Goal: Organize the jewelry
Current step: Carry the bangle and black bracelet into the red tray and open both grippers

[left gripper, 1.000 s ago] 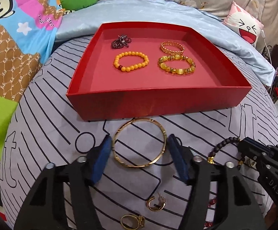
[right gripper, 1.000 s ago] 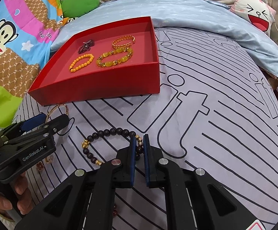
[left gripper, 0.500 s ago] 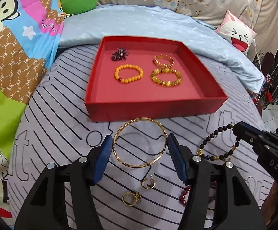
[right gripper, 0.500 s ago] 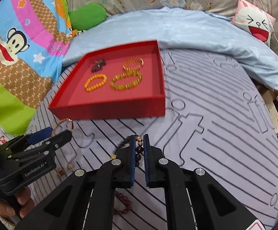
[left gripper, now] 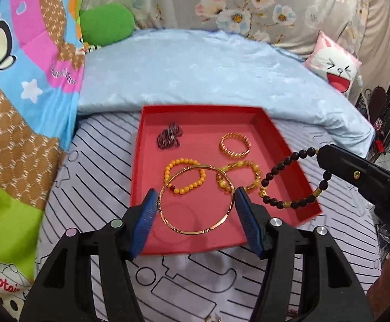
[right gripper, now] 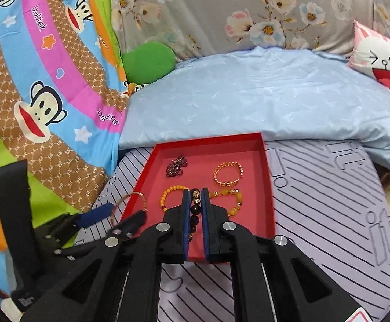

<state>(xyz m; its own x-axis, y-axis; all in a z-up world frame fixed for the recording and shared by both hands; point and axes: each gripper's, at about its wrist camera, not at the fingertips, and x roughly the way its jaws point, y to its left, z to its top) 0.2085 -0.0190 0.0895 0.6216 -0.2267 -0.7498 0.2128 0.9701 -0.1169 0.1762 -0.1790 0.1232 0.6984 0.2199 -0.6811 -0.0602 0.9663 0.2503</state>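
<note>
Peering past my own right gripper point(right gripper: 195, 201), I lose most of the dark bead bracelet point(right gripper: 196, 209) between its blue pads; only a few beads and one gold bead show in the narrow gap, the jaws pinched hard on the strand. From the left wrist view that same bracelet hangs as a loop from the right gripper's tip point(left gripper: 319, 155) over the right edge of the red tray point(left gripper: 299, 177), in front of its wall there. My left gripper point(left gripper: 196, 204) clamps the thin gold bangle point(left gripper: 195, 232) across its width, pads pressed on either side, held above the tray's near half; the bangle overlaps the orange bead bracelet point(left gripper: 184, 175) and the yellow stone bracelet point(left gripper: 248, 171) lying on the tray floor beyond it. Farther back in the tray lie a gold chain-link cuff point(left gripper: 235, 147) and a dark tangled piece point(left gripper: 169, 139) whose kind I cannot make out. At the bottom edge, below the tray, a small gold piece point(left gripper: 213, 318) is cut off. The tray sits on a striped grey sheet point(left gripper: 101, 187), a pale blue quilt point(left gripper: 195, 75) behind it.
</note>
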